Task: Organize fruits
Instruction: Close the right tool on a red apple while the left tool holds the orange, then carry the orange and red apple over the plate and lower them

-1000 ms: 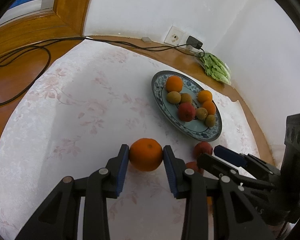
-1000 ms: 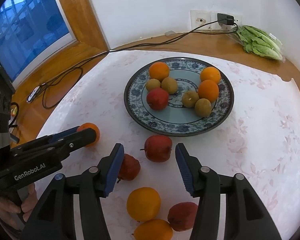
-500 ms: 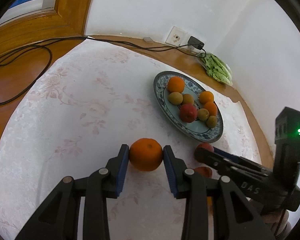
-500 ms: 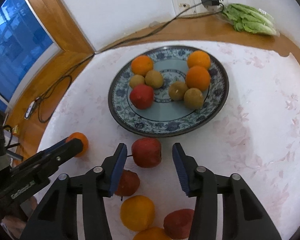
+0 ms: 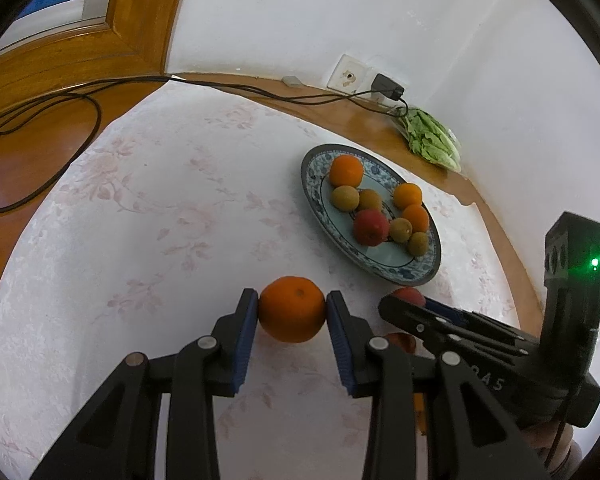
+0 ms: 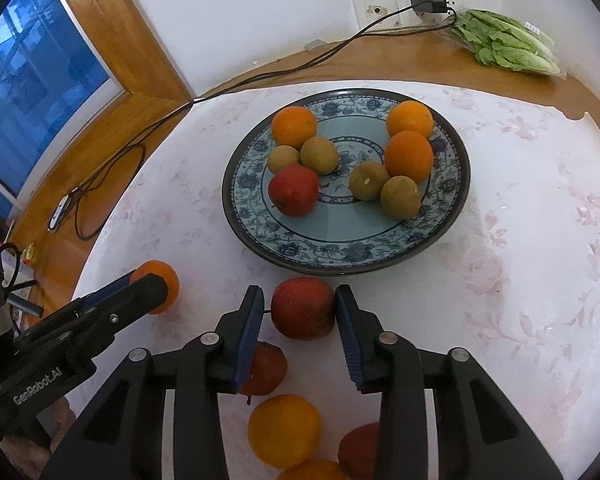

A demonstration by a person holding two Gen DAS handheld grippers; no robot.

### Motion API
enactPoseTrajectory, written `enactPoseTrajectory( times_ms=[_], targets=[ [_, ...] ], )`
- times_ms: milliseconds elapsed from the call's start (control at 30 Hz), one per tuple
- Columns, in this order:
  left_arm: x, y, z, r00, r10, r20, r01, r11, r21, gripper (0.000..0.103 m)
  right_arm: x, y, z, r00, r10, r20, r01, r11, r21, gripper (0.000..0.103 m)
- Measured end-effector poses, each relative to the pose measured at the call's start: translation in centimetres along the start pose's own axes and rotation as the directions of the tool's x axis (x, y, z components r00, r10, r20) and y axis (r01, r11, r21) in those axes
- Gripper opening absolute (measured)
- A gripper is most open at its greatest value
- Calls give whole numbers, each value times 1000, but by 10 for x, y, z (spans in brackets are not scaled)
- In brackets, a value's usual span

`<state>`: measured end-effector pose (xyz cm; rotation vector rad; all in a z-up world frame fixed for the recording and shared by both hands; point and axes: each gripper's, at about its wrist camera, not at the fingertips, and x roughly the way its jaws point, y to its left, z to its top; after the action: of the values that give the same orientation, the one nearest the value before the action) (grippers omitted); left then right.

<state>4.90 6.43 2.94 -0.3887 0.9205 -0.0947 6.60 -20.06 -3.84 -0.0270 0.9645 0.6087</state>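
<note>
Left gripper: blue pads pressed on both flanks of an orange; no gap shows either side, so it reads as clamped. Whether the fruit is off the cloth cannot be told.

Right gripper: fingers bracket a red apple; the right pad looks in contact, while a thin gap with the stem in it shows at the left pad. Judged closing, grip not firm.

Near right fingers: a second red apple sits just under the left finger, partly hidden; behind the fingers, toward the camera, lie a loose orange, another red fruit and one more orange at the frame edge.

Ahead of both fingers: blue patterned plate, just beyond the right gripper's apple, farther ahead and right of the left gripper's orange.

Done: plate already carries three oranges, one red apple and four brown fruits.

Left: by the look of it, the two fruits at the fingers plus four loose ones on the tablecloth; roughly past the halfway mark.

Beyond: black cable, wall socket and bagged lettuce by the wall, well clear of the work.
</note>
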Motion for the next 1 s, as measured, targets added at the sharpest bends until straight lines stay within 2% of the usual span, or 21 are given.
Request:
enactPoseTrajectory(
  times_ms=[1000],
  targets=[
    [-7,-21,3,1000,13,16,-13,999,53,37,-33,-7,3,997,12,74,-10,999,-34,38]
  ],
)
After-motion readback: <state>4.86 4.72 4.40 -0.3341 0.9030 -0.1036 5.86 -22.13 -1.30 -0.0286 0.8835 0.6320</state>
